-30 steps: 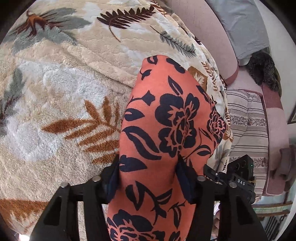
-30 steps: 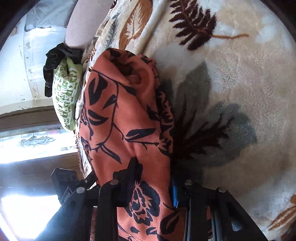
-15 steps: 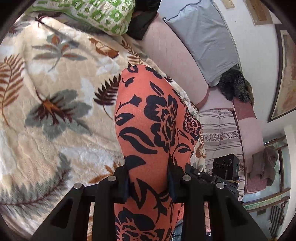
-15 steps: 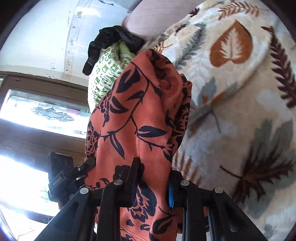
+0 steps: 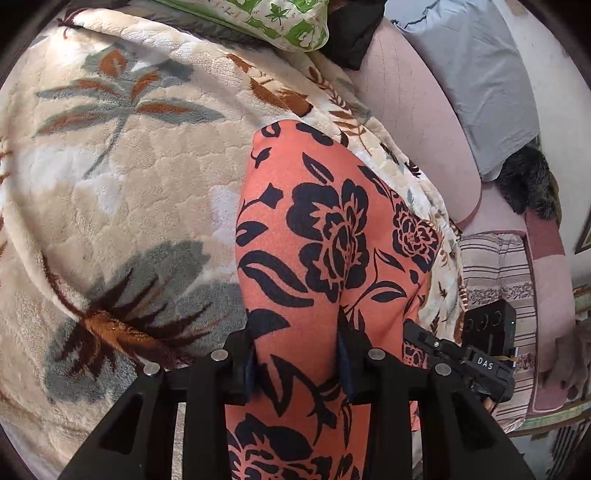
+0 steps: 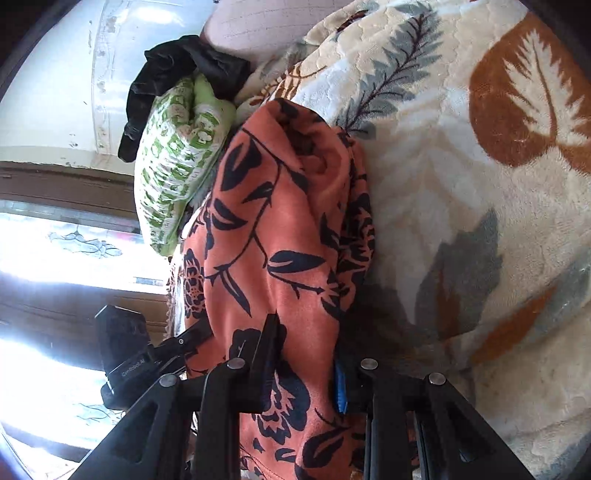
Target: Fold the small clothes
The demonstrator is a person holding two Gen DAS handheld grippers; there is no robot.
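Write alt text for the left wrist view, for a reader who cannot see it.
The left gripper is shut on an orange cloth with a dark floral print, which drapes forward over a cream leaf-patterned blanket. A green-and-white pillow lies at the top, and the other gripper shows at lower right, beside the cloth.

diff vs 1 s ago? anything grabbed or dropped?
Nothing grabbed or dropped. Both grippers swung with the cloth: the green pillow came into the left view, the window grew in the right view. The left gripper and right gripper stay shut on the cloth over the blanket.
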